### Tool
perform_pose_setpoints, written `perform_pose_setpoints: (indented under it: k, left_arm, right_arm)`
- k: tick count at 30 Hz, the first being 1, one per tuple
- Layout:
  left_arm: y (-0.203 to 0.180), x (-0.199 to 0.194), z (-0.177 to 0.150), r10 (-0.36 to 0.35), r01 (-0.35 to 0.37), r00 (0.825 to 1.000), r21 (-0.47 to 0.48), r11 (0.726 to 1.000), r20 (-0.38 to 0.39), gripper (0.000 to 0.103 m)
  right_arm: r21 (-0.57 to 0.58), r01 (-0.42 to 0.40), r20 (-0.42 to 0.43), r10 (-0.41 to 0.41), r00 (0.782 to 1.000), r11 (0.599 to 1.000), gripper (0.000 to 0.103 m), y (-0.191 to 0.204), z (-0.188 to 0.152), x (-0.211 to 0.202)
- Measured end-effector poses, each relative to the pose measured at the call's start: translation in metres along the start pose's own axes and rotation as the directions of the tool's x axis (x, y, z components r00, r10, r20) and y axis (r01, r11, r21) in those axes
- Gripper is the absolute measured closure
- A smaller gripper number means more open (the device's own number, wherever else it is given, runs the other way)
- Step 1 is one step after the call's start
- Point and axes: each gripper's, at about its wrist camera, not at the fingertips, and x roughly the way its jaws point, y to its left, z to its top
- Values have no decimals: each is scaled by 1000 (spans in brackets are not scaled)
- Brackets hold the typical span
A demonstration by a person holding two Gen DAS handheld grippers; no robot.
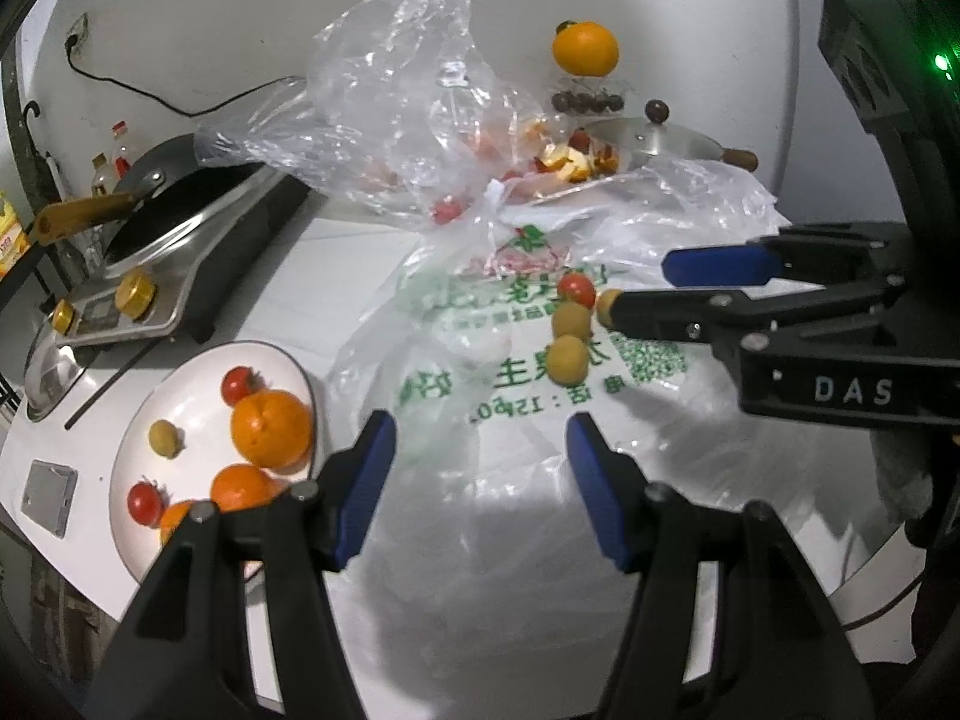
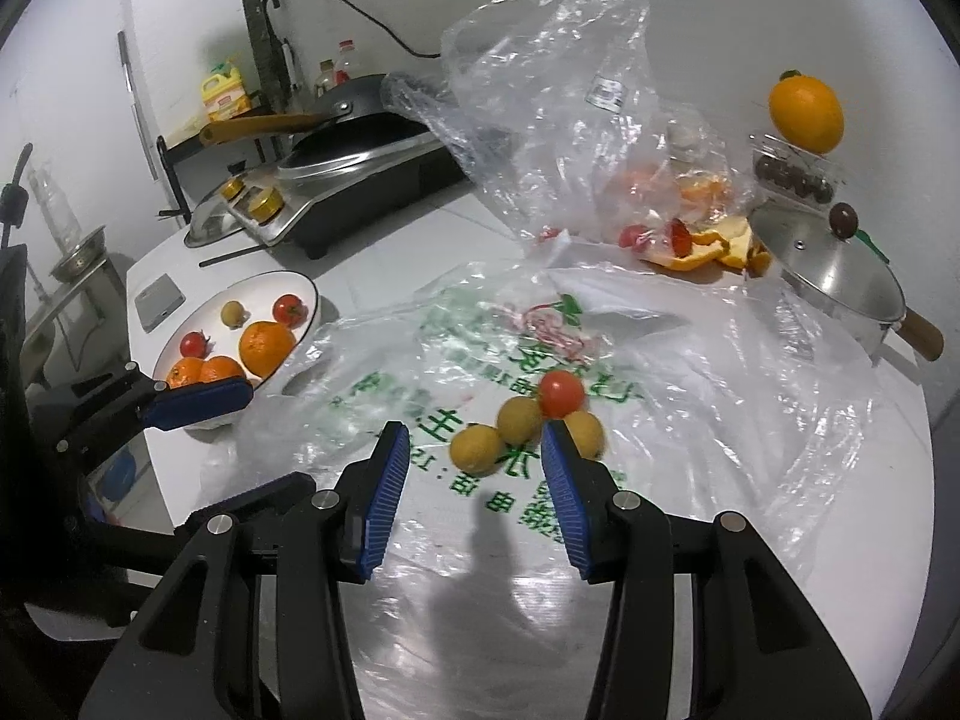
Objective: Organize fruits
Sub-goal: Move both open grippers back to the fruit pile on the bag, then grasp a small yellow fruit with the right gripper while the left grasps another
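Left of the left tool (image 1: 480, 468), on the white bench (image 1: 336, 276), sits a white plate (image 1: 198, 378) holding oranges (image 1: 271, 429), two cherry tomatoes (image 1: 240, 384) and one small yellow-green fruit (image 1: 163, 437). This tool tilts downward over a flat plastic bag (image 1: 480, 360), its blue pads spread apart with nothing between them. Beyond its tips and slightly right lies a cluster of loose fruit on the bag: a red tomato (image 1: 576, 289) and yellow-green fruits (image 1: 567, 359).

Further right, the right tool (image 2: 474, 462) also angles downward, its jaws partly spread and empty. In the right wrist view the cluster lies just past its fingertips: one yellow-green fruit (image 2: 477, 449) between the two pad tips' line of sight, another (image 2: 519, 419) behind it, a third (image 2: 585, 432) partly hidden by the right pad, and the tomato (image 2: 561, 393) at the back. I cannot tell whether the right pad touches the third fruit.

White letters "DAS" (image 1: 852, 390) show mirrored on the right tool's body in the left wrist view. The bag carries green printed Chinese characters and a QR code (image 1: 654, 357); the characters are upside down and only partly legible.

Behind the tools stand a crumpled clear bag (image 2: 558, 90), orange peel (image 2: 714, 246) and a lidded pot (image 2: 834, 276).
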Motion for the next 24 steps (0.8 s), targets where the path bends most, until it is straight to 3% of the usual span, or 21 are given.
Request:
perform_pose_setpoints:
  k: [24]
  left_arm:
    - [1, 52, 16, -72, 64, 995, -111, 992, -72, 42]
  right_arm:
    - [0, 19, -58, -19, 998, 1000, 56, -41, 4, 30]
